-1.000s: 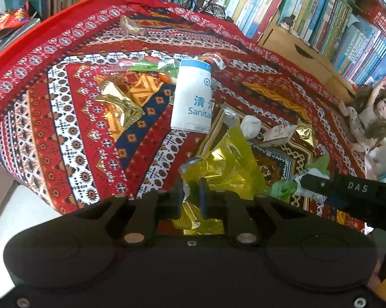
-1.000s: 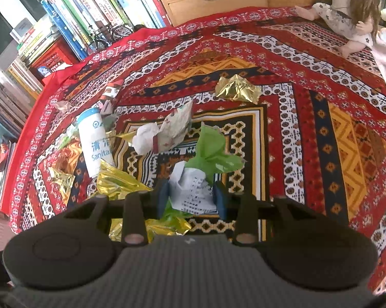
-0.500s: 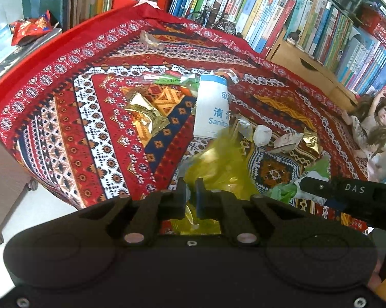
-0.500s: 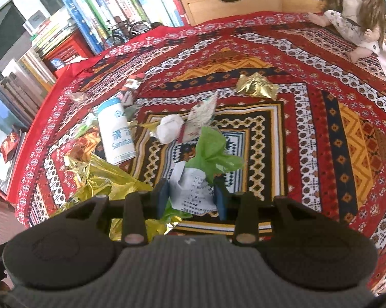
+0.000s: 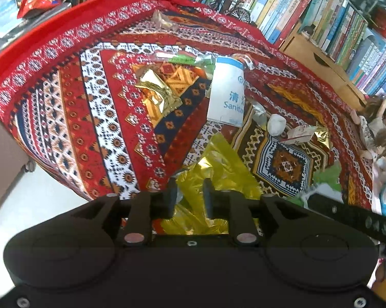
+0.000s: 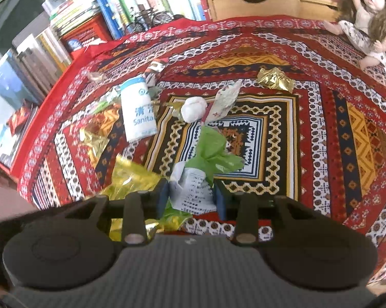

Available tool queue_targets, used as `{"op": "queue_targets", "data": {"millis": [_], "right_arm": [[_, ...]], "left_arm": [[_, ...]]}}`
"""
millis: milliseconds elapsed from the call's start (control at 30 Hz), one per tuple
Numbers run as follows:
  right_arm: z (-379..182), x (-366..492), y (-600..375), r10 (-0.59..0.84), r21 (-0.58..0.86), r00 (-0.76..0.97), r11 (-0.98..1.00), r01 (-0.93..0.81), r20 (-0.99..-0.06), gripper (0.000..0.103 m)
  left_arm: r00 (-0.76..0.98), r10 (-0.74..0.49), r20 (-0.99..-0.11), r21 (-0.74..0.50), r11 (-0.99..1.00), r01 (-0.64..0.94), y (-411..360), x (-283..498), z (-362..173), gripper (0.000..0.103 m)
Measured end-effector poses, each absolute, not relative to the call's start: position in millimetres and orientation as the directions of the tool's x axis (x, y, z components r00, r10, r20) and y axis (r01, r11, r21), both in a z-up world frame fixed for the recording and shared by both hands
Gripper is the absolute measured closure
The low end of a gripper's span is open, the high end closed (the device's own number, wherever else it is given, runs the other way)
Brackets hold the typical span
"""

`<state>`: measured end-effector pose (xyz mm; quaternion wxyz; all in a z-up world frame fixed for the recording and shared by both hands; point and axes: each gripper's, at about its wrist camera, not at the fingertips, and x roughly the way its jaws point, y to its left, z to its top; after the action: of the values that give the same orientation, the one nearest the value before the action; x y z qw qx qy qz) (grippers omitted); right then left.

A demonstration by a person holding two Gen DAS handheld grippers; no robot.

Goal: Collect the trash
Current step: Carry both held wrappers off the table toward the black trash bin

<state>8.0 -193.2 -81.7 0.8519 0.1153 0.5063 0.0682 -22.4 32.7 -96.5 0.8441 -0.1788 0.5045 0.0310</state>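
Note:
My left gripper (image 5: 190, 195) hangs over the near left edge of the patterned tablecloth (image 5: 95, 118). Its jaws are opening, and a crumpled yellow foil wrapper (image 5: 218, 166) still sits loosely between the fingers. My right gripper (image 6: 191, 197) is shut on a crumpled white printed paper (image 6: 193, 192), with a green wrapper (image 6: 213, 151) bunched on top of it. The yellow wrapper (image 6: 131, 182) shows just left of it. A white wipes pack (image 5: 227, 92) (image 6: 139, 113), a gold wrapper (image 5: 157, 97), a white tissue ball (image 6: 194, 107), a patterned paper (image 6: 226, 100) and another gold wrapper (image 6: 275, 78) lie on the cloth.
Bookshelves (image 5: 321, 12) and a wooden drawer unit (image 6: 257, 2) line the far side. A doll (image 6: 367, 12) sits at the far right corner. A toy bicycle (image 6: 151, 18) stands at the back. White floor (image 5: 38, 192) lies beyond the cloth's left edge.
The left jaws, shut on the yellow wrapper before, have parted. Both grippers have drawn back from the table's middle, the right one still carrying its paper and green wrapper.

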Motion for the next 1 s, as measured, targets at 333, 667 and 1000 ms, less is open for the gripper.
{"op": "queue_targets", "data": {"millis": [333, 667, 1000], "right_arm": [[-111, 18, -183, 0.239, 0.236, 0.397, 0.97, -0.056, -0.886, 0.06], [-121, 30, -173, 0.263, 0.231, 0.369, 0.964, -0.129, -0.891, 0.06], [-123, 32, -172, 0.293, 0.248, 0.345, 0.954, -0.167, -0.892, 0.059]], "left_arm": [[0.498, -0.041, -0.866, -0.213, 0.932, -0.294, 31, -29, -101, 0.019], [0.437, -0.101, -0.894, -0.317, 0.832, -0.456, 58, -40, -126, 0.017], [0.374, -0.201, -0.905, -0.383, 0.767, -0.515, 46, -35, -154, 0.016]]}}
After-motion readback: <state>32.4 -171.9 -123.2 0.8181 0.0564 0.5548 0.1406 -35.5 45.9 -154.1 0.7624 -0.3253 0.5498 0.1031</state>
